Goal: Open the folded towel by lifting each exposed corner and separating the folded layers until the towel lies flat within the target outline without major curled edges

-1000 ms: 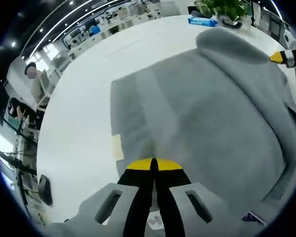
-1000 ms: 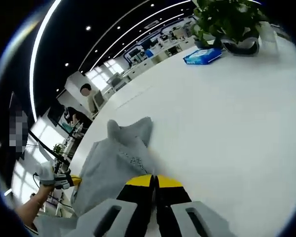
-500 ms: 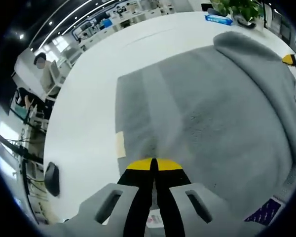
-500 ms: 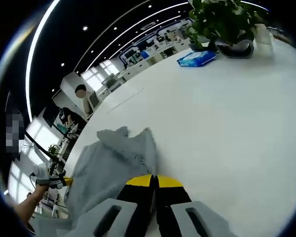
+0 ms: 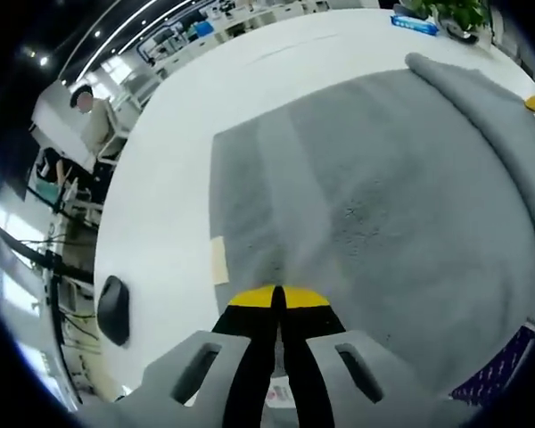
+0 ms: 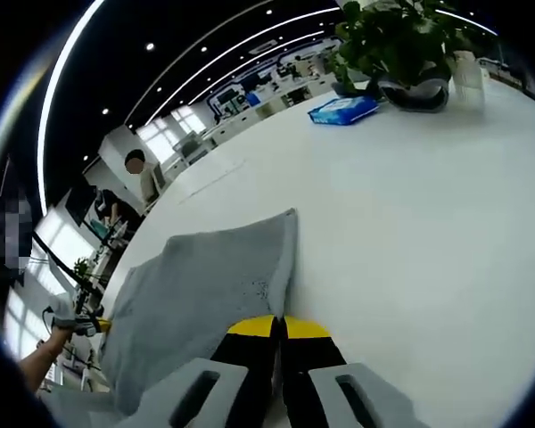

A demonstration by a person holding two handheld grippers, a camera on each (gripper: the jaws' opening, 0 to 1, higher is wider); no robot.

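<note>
Both tongs, left point(image 5: 277, 299) and right point(image 6: 277, 325), pinch the towel point(image 5: 374, 205) at opposite edges (2 grips), holding it stretched over the bench point(image 6: 410, 214) to flatten it.

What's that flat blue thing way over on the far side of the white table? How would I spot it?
Start at the big white table and look past the grey towel to the far edge, where a leafy potted plant stands. The blue packet lies flat just beside the plant's dark pot. It is the one bright blue item on that white surface.
</note>
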